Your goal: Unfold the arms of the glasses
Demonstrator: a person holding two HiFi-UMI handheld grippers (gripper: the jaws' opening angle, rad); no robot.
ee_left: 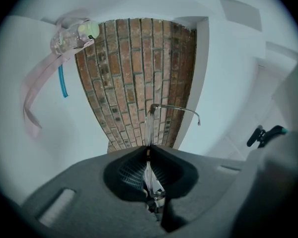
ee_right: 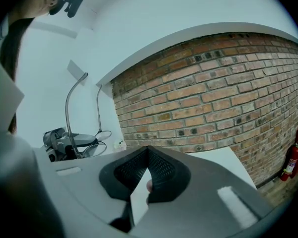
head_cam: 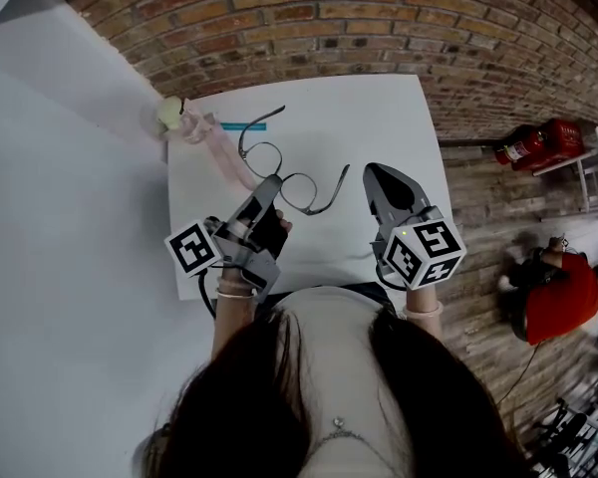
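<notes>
Pinching the glasses [head_cam: 297, 179] by the frame at one lens, the left gripper [head_cam: 271, 189] holds them up over the white table [head_cam: 379, 118]. In the left gripper view the jaws are clamped on the lens, seen edge-on [ee_left: 148, 128], with one arm sticking out to the right and its tip hooking down. Both arms stand swung out from the frame: in the head view one reaches toward the far edge of the table, the other curves toward the right gripper [head_cam: 372, 172].

Right gripper sits just beside the glasses, not touching them. In its own view the jaws are pressed together at the tips [ee_right: 148, 150], nothing gripped. That view also catches the glasses [ee_right: 66, 114] off to the left, both arms pointing up, with the left gripper [ee_right: 57, 142] below them.

Far left corner of the table: a clear bottle with a pale cap [head_cam: 171, 116] and a pink strap [head_cam: 224, 152] trailing from it, and a short blue strip [head_cam: 244, 125] next to it. Brick wall [head_cam: 379, 28] behind the table, red fire extinguisher [head_cam: 538, 142] off to the right, and a person in red [head_cam: 558, 297] further right.
</notes>
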